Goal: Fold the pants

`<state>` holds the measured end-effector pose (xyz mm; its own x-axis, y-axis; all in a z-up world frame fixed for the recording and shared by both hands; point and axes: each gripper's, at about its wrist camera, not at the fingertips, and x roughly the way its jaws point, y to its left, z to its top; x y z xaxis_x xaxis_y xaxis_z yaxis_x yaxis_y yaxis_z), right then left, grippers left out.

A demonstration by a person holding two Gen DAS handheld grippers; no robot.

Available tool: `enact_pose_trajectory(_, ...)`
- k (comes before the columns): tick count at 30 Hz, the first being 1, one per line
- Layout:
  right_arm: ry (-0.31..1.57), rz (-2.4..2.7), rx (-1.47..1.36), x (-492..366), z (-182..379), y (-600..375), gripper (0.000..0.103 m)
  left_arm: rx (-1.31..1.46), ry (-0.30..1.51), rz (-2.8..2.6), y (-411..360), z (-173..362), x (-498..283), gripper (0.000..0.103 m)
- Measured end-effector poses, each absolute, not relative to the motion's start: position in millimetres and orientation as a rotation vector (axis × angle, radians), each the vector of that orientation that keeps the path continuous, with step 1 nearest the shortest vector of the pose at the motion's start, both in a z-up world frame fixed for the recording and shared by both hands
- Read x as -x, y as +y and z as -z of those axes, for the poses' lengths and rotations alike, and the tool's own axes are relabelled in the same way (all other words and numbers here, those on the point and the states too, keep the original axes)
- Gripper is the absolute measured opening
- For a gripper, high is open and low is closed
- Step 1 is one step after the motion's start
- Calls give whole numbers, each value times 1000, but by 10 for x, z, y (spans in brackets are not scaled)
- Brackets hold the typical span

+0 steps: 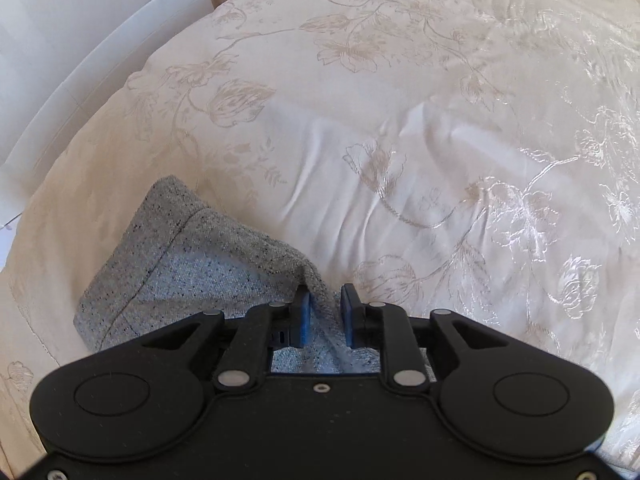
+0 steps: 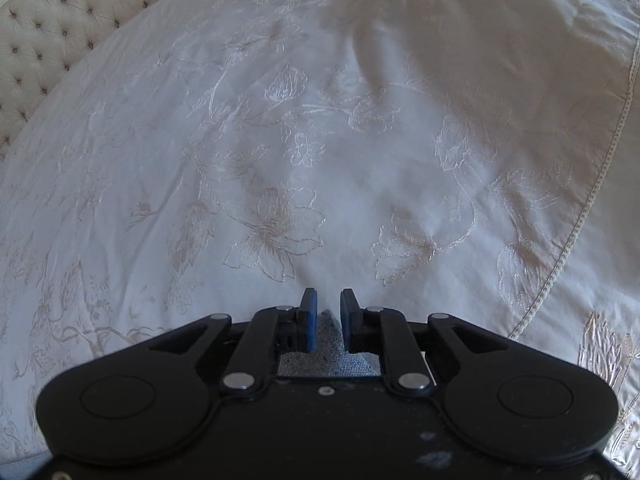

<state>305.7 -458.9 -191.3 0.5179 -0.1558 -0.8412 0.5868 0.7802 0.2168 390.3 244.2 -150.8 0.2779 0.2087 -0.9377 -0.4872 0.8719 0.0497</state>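
Now the grey pants (image 1: 180, 264) lie on the embroidered bedspread (image 1: 400, 120). A raised ridge of them stands between the blue pads of the left gripper (image 1: 325, 316), whose jaws are slightly apart. Likewise the right gripper (image 2: 328, 320) is slightly spread over grey cloth.

A bed covered by a cream bedspread (image 1: 400, 80) embroidered with flowers fills both views. A tufted, buttoned headboard (image 2: 60, 20) stands far left; a white wall (image 1: 60, 60) lies beyond.
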Motion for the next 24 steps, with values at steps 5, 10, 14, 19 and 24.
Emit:
enact_pose_trajectory(5, 847, 461, -446, -2872, 1619, -4425, 17, 172, 1262, -412, 2415, 1462, -4014, 29)
enact_pose_trajectory(10, 814, 382, -409, -2763, 1456, -4106, 17, 40, 1258, -389, 2446, 1357, -4141, 28)
enact_pose_trajectory(14, 818, 314, -412, -2665, 1363, -3786, 17, -110, 1287, -368, 2462, 1353, -4258, 28)
enact_pose_trajectory(19, 819, 218, -381, -2473, 1192, -3280, 17, -123, 1196, -224, 2374, 1130, -3840, 28)
enact_pose_trajectory(24, 867, 80, -377, -2260, 1141, -2547, 17, -162, 1210, -30, 2145, 1332, -3176, 28)
